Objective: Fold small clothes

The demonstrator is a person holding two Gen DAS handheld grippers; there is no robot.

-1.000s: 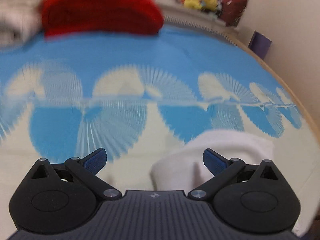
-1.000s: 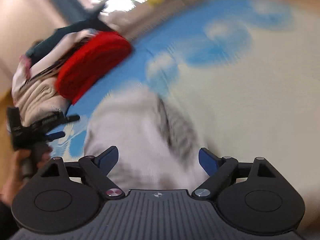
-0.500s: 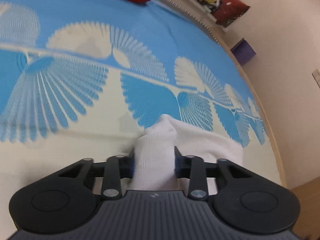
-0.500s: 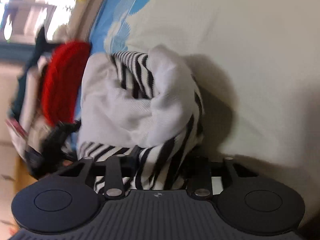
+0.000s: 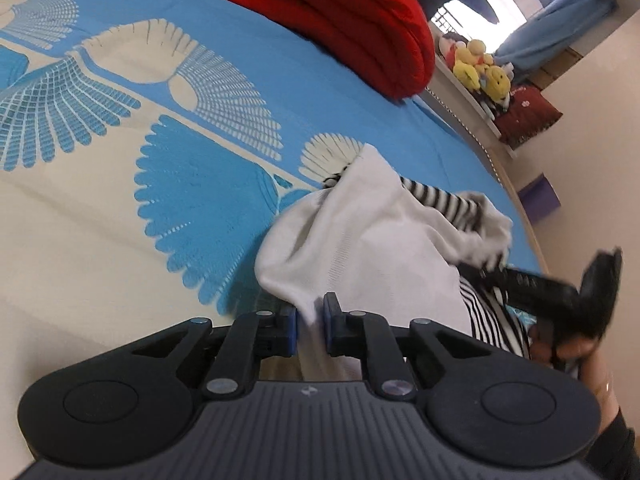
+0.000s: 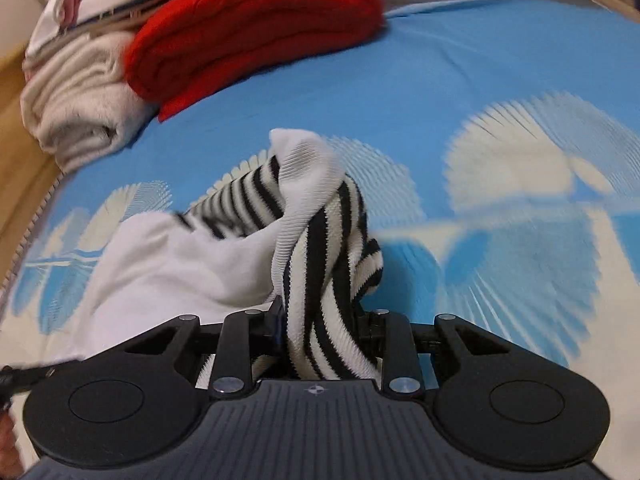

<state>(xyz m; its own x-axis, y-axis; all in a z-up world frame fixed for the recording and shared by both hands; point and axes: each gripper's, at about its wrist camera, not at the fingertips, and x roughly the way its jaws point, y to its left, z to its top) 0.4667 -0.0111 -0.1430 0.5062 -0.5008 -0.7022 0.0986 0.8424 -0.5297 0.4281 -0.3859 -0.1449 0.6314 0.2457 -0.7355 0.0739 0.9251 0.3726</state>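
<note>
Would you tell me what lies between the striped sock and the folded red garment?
Only bare blue bedsheet separates striped sock from red garment, shown in the right wrist view.

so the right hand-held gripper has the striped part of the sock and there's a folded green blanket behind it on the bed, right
Not green: the blanket is red, as the right wrist view shows. The rest holds: the right hand-held gripper pinches the striped part of the sock, with the blanket folded behind it on the bed.

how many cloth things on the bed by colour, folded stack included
white with black stripes, small garment: 1
red, folded blanket: 1
cream, folded blanket: 1
total: 3, not counting the blurred pile behind them
</note>
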